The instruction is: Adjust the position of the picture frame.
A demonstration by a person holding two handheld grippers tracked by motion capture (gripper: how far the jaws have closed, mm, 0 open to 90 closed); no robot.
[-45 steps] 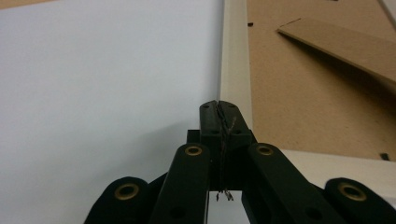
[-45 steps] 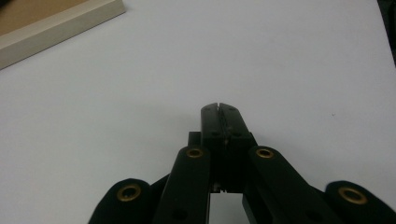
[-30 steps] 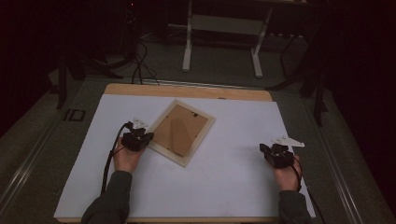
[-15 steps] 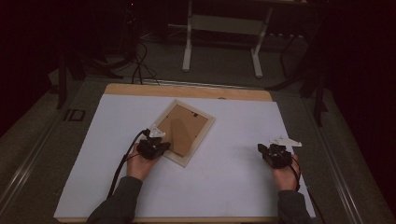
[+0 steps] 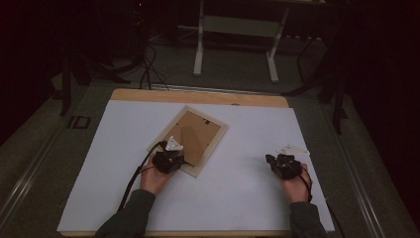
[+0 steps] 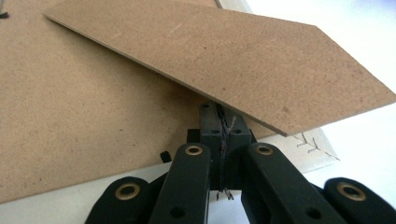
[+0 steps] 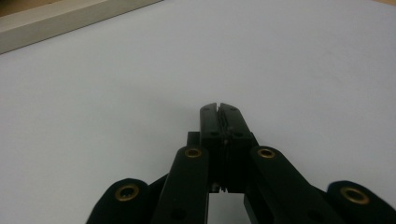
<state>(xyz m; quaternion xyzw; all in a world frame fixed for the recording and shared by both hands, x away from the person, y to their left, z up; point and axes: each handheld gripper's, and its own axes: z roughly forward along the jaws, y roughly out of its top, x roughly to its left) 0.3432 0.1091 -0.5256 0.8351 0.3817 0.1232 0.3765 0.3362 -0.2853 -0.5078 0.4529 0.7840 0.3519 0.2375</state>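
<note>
A pale wooden picture frame lies face down and askew on the white sheet, its brown backing board facing up. A brown fibreboard stand flap slants up off the backing. My left gripper sits at the frame's near corner with its jaws shut. In the left gripper view its tips lie just beneath the raised stand flap, above the frame rim. My right gripper rests shut on the bare sheet to the right, tips together and holding nothing.
The white sheet covers a wooden tabletop whose far edge shows. Beyond it stand a metal table frame and floor cables. An edge of the picture frame crosses the right gripper view at top left.
My left hand has moved right, from beside the frame's left edge to its near corner. The right hand has stayed where it was.
</note>
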